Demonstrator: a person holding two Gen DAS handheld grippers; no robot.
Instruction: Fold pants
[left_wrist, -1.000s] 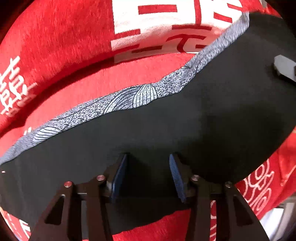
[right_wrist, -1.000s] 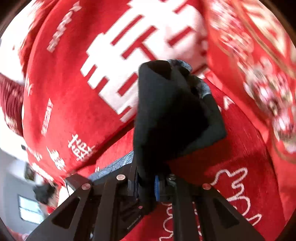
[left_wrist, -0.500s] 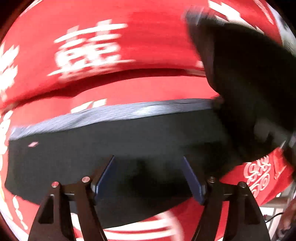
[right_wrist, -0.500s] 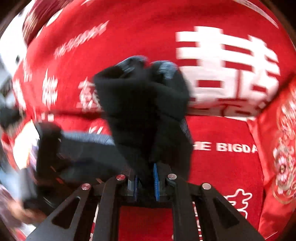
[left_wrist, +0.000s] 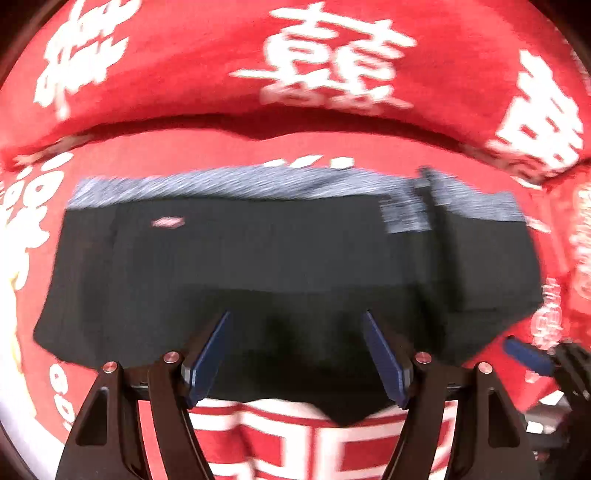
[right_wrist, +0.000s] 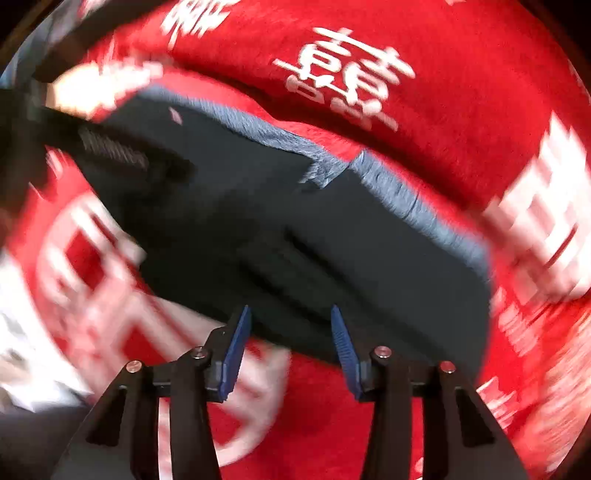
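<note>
Red cloth (left_wrist: 332, 155) with white characters everywhere, a padded ridge at twelve o'clock. Black pants (left_wrist: 280, 266), grey-trimmed, folded flat at centre. Left gripper (left_wrist: 295, 350) gaping, holding nothing. Right gripper (right_wrist: 291, 343) just opened, fabric released, nothing between the jaws. Best to lift clear straight up, avoiding snagging the top layer.

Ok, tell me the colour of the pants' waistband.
Grey-blue waistband on black pants; left wrist view.

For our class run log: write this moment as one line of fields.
pants: folded, flat on red blanket | left gripper: open, empty | right gripper: just opened, pants released
</note>
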